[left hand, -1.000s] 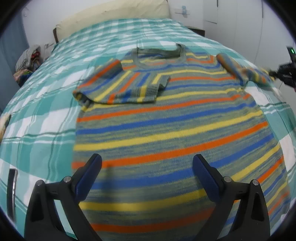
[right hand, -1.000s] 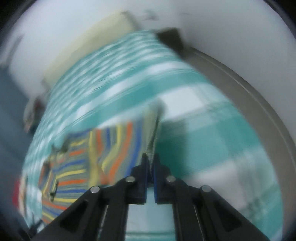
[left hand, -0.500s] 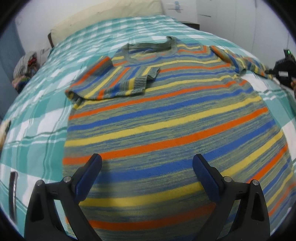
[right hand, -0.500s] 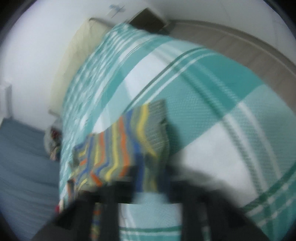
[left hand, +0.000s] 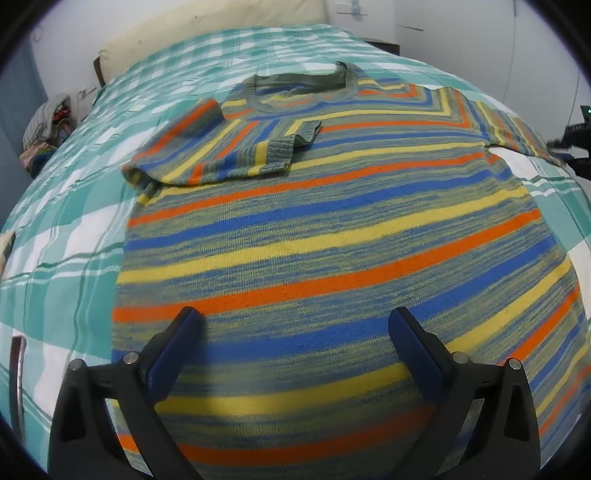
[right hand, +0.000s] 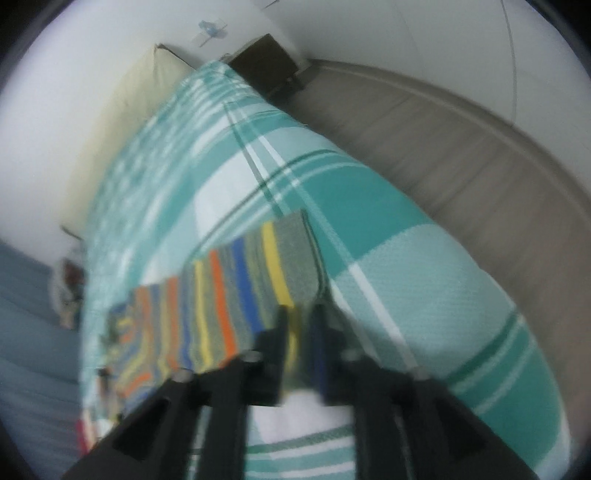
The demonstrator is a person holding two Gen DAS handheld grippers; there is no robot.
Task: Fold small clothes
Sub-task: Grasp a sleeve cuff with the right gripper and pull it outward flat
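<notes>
A striped knit sweater (left hand: 332, 236) in orange, blue, yellow and grey lies flat on the bed, neck at the far end. Its left sleeve (left hand: 229, 155) is folded in over the chest. Its right sleeve (left hand: 517, 133) stretches out to the right. My left gripper (left hand: 295, 332) is open and empty just above the sweater's lower part. My right gripper (right hand: 301, 325) is closed on the cuff end of the right sleeve (right hand: 258, 280), which spreads away to the left; this view is blurred. The right gripper also shows at the right edge of the left wrist view (left hand: 570, 142).
The bed has a teal and white checked cover (left hand: 74, 206) and a cream pillow (left hand: 207, 29) at the head. A pile of clothes (left hand: 44, 125) lies beyond the bed's left side. A dark nightstand (right hand: 269, 70) and grey floor (right hand: 461, 155) are right of the bed.
The right sleeve has been drawn outward to the right and now lies straighter. The left gripper has moved in closer over the sweater and stayed open.
</notes>
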